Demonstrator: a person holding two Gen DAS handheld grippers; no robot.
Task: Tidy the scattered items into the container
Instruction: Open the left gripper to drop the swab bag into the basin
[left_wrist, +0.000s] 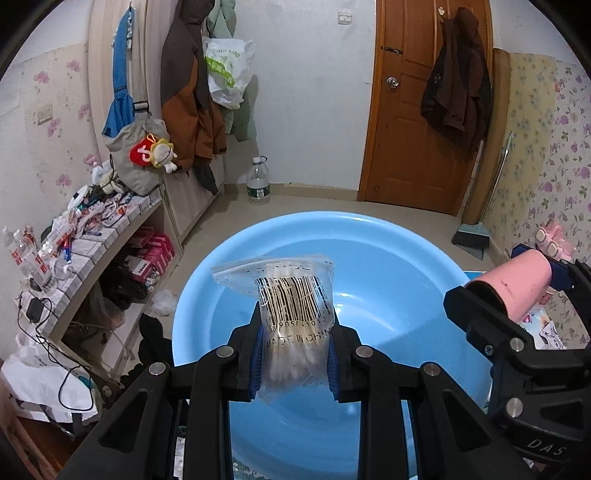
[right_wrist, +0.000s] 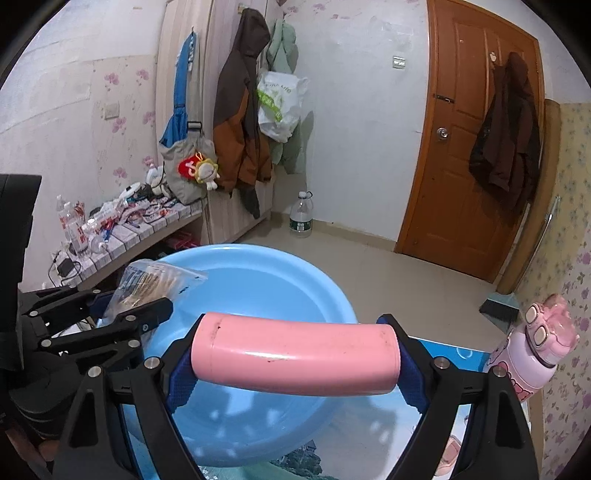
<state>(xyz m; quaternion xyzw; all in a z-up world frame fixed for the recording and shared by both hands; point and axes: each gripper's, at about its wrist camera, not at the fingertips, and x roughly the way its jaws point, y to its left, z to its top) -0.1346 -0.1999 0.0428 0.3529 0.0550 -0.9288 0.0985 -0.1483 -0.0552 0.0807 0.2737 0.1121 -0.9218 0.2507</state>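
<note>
1. My left tool (left_wrist: 294, 354) was clamped narrow on a clear zip bag of cotton swabs (left_wrist: 291, 314), its blue pads pressed against the bag's lower half, the barcode side facing the camera.
2. The bag hung over the blue basin (left_wrist: 388, 254), above its near side.
3. My right tool (right_wrist: 295, 365) stood wide but gripped: its pads pressed on the two ends of a pink cylindrical case (right_wrist: 295, 354), held crosswise.
4. The case was above the near rim of the basin in the right wrist view; from the left wrist view it showed at the basin's right edge.
5. A pink bottle (right_wrist: 532, 358) with a bear-paw lid stood upright to the right of the basin, apart from both tools.
6. The basin's inside looked bare where I could see it.
</note>
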